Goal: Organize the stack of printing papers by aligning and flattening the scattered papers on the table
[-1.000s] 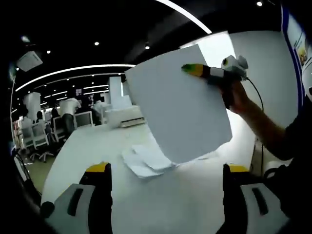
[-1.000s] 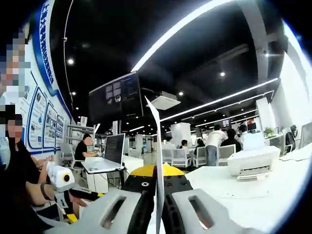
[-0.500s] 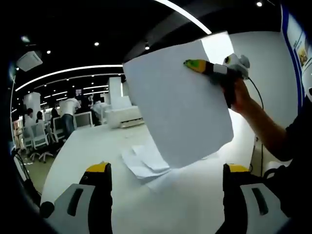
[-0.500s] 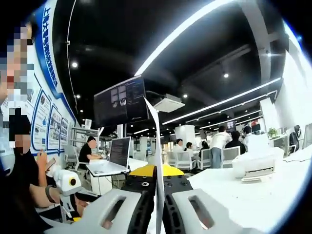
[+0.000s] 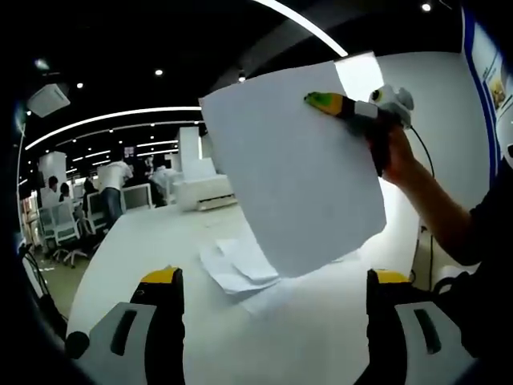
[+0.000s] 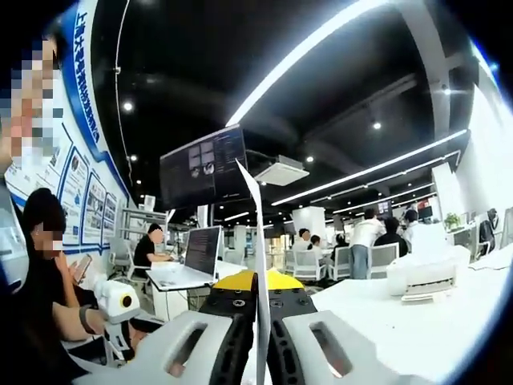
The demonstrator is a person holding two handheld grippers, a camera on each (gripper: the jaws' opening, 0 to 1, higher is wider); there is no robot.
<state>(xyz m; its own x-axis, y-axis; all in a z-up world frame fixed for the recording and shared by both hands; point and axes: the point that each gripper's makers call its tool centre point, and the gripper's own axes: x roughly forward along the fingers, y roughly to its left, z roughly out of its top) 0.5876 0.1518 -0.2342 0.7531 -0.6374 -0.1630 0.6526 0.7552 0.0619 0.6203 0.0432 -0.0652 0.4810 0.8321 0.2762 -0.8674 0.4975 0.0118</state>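
A white sheet of paper (image 5: 296, 168) hangs in the air above the white table (image 5: 136, 249), pinched near its top edge by my right gripper (image 5: 330, 103), which is held in a person's hand. Below it, several scattered sheets (image 5: 236, 265) lie in a loose overlapping pile on the table. My left gripper (image 5: 272, 281) is low over the near part of the table, open, with nothing between its yellow-tipped fingers (image 5: 163, 277). In the right gripper view the held sheet (image 6: 255, 233) shows edge-on, rising from the shut right gripper (image 6: 261, 298).
A white printer (image 5: 204, 192) stands at the far end of the table, also in the right gripper view as the printer (image 6: 429, 277). People sit at desks and chairs (image 5: 60, 228) beyond. A laptop (image 6: 188, 261) rests on a neighbouring desk.
The right gripper has raised the held sheet a little and swung it more face-on to the left gripper's camera. The left gripper has stayed in place and open.
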